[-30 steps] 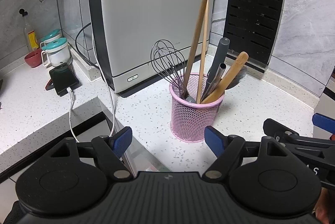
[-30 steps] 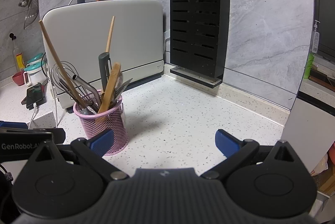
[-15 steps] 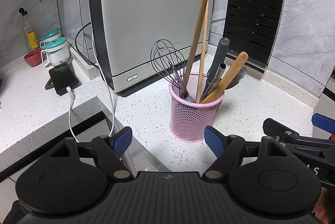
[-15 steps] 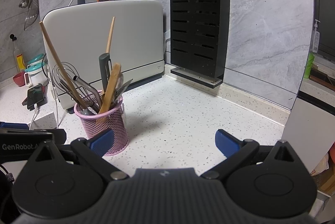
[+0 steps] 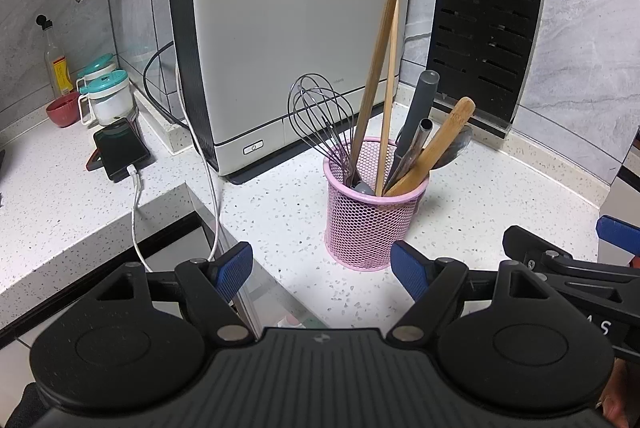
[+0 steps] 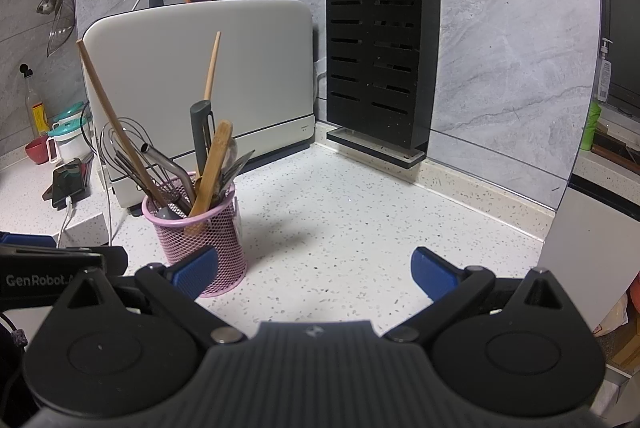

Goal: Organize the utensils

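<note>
A pink mesh cup (image 5: 370, 224) (image 6: 208, 242) stands on the speckled white counter (image 5: 480, 212). It holds a wire whisk (image 5: 320, 116), two long wooden chopsticks (image 5: 376, 68), a grey-handled tool (image 5: 420, 104), a metal straw, a wooden handle (image 5: 436, 144) and a spoon. My left gripper (image 5: 322, 270) is open just in front of the cup with nothing between its fingers. In the right wrist view my right gripper (image 6: 314, 270) is open too, with the cup beside its left fingertip (image 6: 196, 274).
A white appliance (image 5: 288, 52) and a black knife block (image 5: 484, 44) (image 6: 380, 68) stand against the grey wall. A charging phone (image 5: 120, 152), lidded cups and a red bowl sit at the left. The counter steps down at the left front (image 5: 168, 204).
Nearly nothing differs; the right wrist view has drifted very slightly, so the cup sits a touch further right. Both grippers stay open.
</note>
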`<state>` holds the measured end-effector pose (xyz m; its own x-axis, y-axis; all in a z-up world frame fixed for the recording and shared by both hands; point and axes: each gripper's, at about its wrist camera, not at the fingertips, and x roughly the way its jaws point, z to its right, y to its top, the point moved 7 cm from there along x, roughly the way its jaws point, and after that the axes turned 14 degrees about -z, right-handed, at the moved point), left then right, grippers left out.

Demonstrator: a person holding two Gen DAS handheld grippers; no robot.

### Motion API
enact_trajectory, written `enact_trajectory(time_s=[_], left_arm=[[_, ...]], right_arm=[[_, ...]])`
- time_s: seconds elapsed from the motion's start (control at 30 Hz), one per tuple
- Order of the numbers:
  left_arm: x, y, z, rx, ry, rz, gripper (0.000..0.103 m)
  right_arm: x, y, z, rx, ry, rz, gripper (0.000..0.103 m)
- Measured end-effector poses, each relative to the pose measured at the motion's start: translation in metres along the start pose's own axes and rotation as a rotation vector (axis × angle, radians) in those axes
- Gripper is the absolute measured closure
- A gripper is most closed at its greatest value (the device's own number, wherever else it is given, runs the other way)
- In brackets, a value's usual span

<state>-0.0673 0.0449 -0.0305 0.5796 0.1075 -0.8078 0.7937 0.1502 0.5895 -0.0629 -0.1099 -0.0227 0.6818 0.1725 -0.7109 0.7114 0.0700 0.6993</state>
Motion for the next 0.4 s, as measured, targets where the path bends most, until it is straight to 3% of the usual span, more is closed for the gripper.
enact_trajectory(time_s=[0.4], left_arm=[[-0.0013,0.0008,-0.0014,0.004,-0.003,0.015,0.011]], right_arm=[[-0.0004,-0.0003,-0.0001,0.001,0.003,0.002,0.003]])
